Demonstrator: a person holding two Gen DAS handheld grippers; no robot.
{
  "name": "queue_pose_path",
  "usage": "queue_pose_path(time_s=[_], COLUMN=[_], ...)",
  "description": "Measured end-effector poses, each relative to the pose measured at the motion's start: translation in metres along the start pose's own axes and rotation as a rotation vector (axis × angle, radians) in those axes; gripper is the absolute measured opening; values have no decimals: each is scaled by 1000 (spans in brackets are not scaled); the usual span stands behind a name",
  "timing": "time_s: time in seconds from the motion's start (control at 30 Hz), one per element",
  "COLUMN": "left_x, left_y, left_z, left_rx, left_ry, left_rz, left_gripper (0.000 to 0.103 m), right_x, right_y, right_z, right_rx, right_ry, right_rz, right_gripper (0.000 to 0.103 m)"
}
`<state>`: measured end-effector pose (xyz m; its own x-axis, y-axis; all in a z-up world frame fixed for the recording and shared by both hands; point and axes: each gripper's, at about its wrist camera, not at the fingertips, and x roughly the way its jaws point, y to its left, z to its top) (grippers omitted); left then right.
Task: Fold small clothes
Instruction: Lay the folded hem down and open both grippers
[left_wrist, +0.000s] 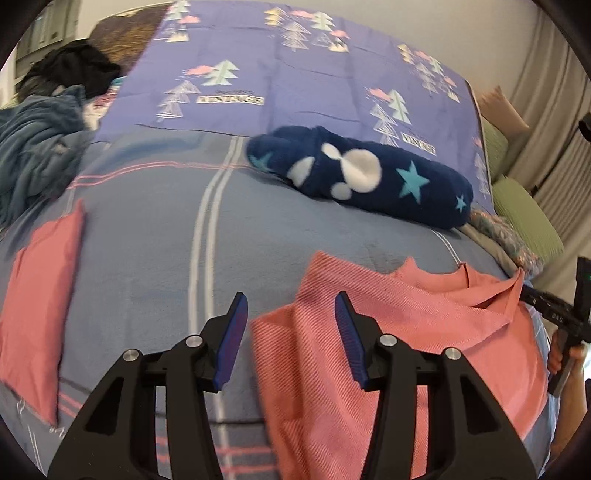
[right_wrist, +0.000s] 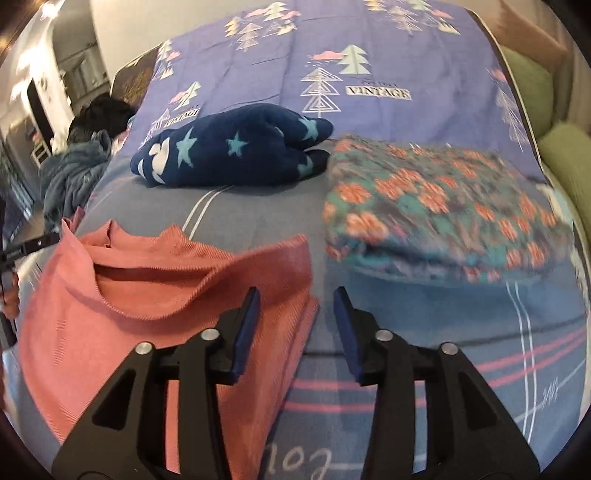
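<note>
Even soft indoor light, faint shadows; strong fisheye bending, dark corner vignette; motion blur toward edges.

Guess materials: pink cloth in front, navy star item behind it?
Pink cloth: looks like a thin woven fabric, matte; fine diagonal ribs show and it drapes in soft folds. Navy star item: probably fleece or plush; fuzzy nap, thick rounded roll. Fibre type can't be told.

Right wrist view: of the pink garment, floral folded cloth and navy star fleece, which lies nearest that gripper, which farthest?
From the right gripper:
1. Pink garment, directly under its left finger.
2. Floral folded cloth, ahead to the right.
3. Navy star fleece, farther back, left of centre.
</note>
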<state>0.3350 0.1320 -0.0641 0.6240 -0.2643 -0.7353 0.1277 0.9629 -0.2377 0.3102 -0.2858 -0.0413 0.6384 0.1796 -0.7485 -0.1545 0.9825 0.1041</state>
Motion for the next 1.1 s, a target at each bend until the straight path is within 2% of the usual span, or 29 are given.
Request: queue_pose_path(time_s=[0.03, 0.07, 0.1, 0.13, 0.17, 0.2, 0.27, 0.33, 0.37, 0.43, 0.47, 0.53, 0.6, 0.63, 0.67, 0.8, 0.87, 0.93, 1.0, 1.1], left_x=[8, 12, 19, 26, 28, 26, 9, -2, -2, 11, 20, 32, 32, 25, 13, -55, -86, -112, -133, -153], left_y=[-4, -6, -8, -10, -12, -14, -17, -10, -5, 3, 3, -1, -1, -1, -1, -5, -6, -5, -3, 6], left_z=[3, 5, 8, 10, 12, 13, 15, 18, 21, 21, 19, 13, 8, 6, 3, -20, -43, -73, -107, -151], left_rx=[16, 24, 32, 36, 33, 33, 38, 12, -3, -29, -16, 14, 13, 4, -4, -7, -7, -5, -7, -100], left_ry=[7, 13, 25, 43, 47, 25, -57, -106, -111, -69, -46, -12, 3, -11, -33, -141, -167, -167, -157, -124], left_rz=[-4, -3, -11, -28, -29, -26, -36, -29, -10, 29, 56, 107, 124, 119, 113, 45, 9, -22, -20, -32], left_gripper=[49, 41, 27, 3, 2, 2, 2, 2, 2, 3, 3, 7, 19, 31, 39, 45, 57, 59, 59, 59], right_x=[3, 7, 12, 15, 20, 19, 5, -1, 2, 20, 28, 37, 26, 17, 1, -59, -93, -116, -139, -160], right_y=[1, 1, 0, -1, -4, -6, -15, -21, -21, -18, -15, -11, -10, -12, -16, -29, -34, -37, -39, -35], right_z=[4, 7, 11, 14, 18, 20, 23, 25, 27, 28, 27, 23, 17, 11, 3, -38, -70, -98, -131, -170], right_rx=[-8, -9, 1, 13, 34, 58, 131, 164, 158, 129, 126, 120, 132, 148, 167, 195, 222, 253, 294, 363], right_ry=[-5, -5, -1, 6, 18, 19, -53, -76, -68, -8, 22, 56, 33, 22, 4, -44, -51, -48, -42, -39], right_rz=[-5, -4, 10, 26, 51, 56, 96, 101, 77, 36, 25, -27, -53, -53, -49, -35, -15, 5, 27, 59], right_gripper=[50, 51, 50, 43, 3, 5, 4, 4, 5, 5, 5, 15, 27, 27, 31, 38, 40, 42, 44, 48])
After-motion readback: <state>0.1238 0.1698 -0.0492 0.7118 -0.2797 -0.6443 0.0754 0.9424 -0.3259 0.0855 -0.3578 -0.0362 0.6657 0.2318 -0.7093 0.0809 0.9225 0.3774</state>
